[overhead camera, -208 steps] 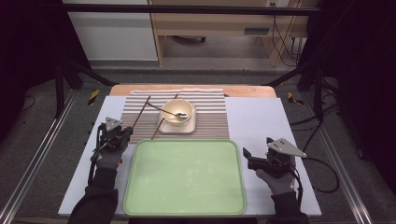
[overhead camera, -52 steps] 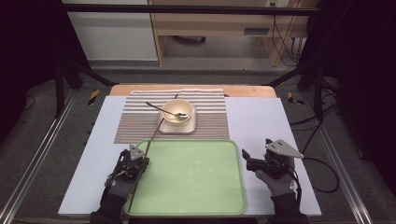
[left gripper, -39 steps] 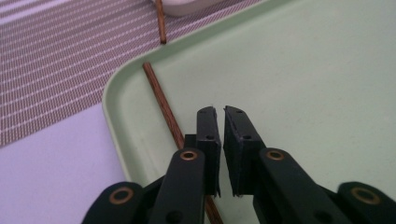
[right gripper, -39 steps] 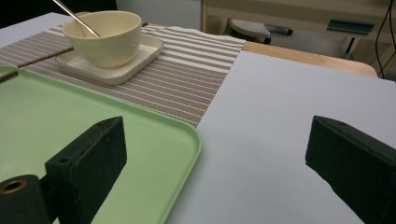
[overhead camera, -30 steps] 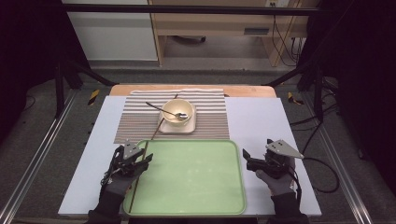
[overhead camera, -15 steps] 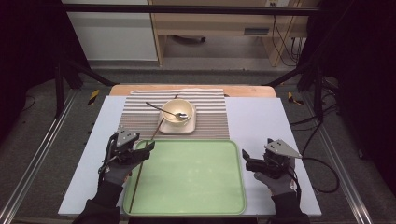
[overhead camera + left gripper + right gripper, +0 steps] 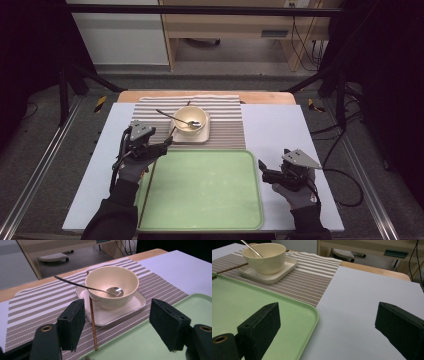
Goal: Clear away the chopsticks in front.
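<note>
The thing in hand is the thin brown chopstick (image 7: 92,315), which lies on the striped mat (image 7: 32,310) with its far part leaning over the rim of the small white plate (image 7: 130,306), close beside the cream bowl (image 7: 112,285) that holds a spoon (image 7: 113,291). I judge it to be light and stiff, probably wood, so it needs little force. It is narrow and smooth, however, so it may roll or turn between the pads. The best place to hold it seems to be the lower part, where it is free of the plate, with the pads closing across its width. A second chopstick (image 7: 145,200) already lies along the left side of the green tray (image 7: 210,220). The left hand-held gripper (image 7: 117,322) has just been opening its jaws; they stand wide and nothing is pressed between them. It hovers just before the near end of the leaning chopstick, which is nearer to its left pad. The right hand-held gripper (image 7: 262,170) is also open and empty, resting on the surface (image 7: 280,130) to the right of the tray, well apart from the chopstick.
</note>
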